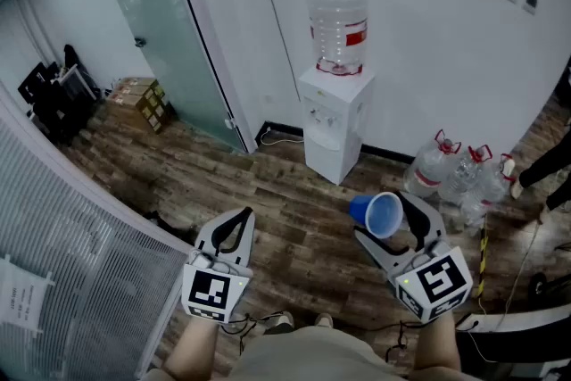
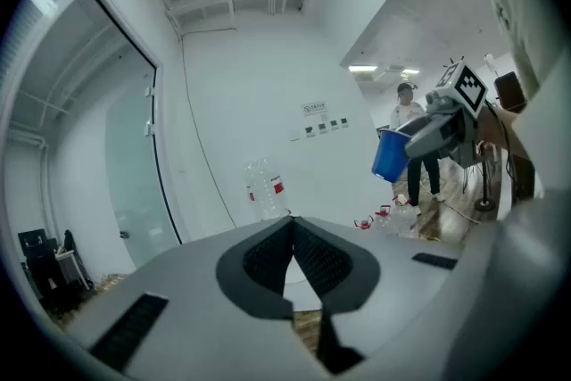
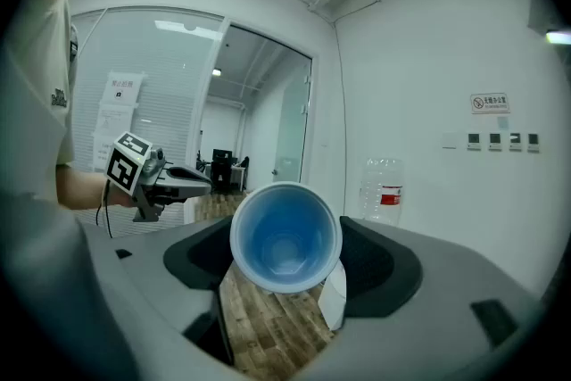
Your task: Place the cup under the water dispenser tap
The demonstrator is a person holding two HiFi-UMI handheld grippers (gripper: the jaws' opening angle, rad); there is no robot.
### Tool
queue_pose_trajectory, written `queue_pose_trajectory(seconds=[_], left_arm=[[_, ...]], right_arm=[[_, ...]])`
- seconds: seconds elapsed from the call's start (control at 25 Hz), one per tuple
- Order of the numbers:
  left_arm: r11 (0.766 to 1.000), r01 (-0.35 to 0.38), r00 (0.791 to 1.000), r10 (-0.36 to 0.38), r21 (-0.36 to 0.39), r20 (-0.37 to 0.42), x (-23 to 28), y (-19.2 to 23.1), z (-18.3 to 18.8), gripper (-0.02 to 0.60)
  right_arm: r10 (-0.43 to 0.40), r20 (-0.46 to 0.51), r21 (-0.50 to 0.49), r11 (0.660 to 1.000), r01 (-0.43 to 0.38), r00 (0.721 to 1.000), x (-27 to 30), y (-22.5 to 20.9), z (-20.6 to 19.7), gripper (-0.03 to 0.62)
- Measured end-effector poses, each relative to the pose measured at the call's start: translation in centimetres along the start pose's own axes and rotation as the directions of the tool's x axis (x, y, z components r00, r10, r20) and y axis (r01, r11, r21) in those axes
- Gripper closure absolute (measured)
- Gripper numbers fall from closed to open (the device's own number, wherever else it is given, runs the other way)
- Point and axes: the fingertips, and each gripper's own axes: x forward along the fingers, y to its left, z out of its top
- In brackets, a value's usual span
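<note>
My right gripper (image 1: pixel 389 219) is shut on a blue plastic cup (image 1: pixel 376 214), which lies on its side between the jaws with its mouth toward the camera in the right gripper view (image 3: pixel 285 236). The white water dispenser (image 1: pixel 333 128) stands against the far wall with a clear bottle (image 1: pixel 338 24) on top. It is some way ahead of the cup. My left gripper (image 1: pixel 237 222) hangs lower left of the dispenser, its pads (image 2: pixel 272 256) meeting at the tips with nothing between them. From the left gripper view the cup (image 2: pixel 391 154) shows at the right.
Several spare water jugs (image 1: pixel 457 174) stand on the wooden floor right of the dispenser. A glass door (image 1: pixel 159 31) and cardboard boxes (image 1: pixel 143 99) are at the left. A metal grille (image 1: pixel 80 263) runs along the near left. A person's legs (image 1: pixel 546 167) show at the right edge.
</note>
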Motion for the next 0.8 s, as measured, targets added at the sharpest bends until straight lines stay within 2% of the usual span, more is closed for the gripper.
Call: queue_pose_trajectory(seconds=[0.36, 0.8], left_arm=[[1.000, -0.006, 1.000, 0.006, 0.015, -0.007, 0.3, -0.4, 0.1, 0.577], [0.999, -0.024, 1.000, 0.025, 0.021, -0.008, 0.3, -3.1, 0.4, 0.577]], right_arm=[[-0.004, -0.024, 0.014, 1.000, 0.005, 1.000, 0.1, -1.0, -0.8, 0.229], [0.021, -0.057, -0.003, 1.000, -0.021, 0.998, -1.0, -1.9, -3.2, 0.227]])
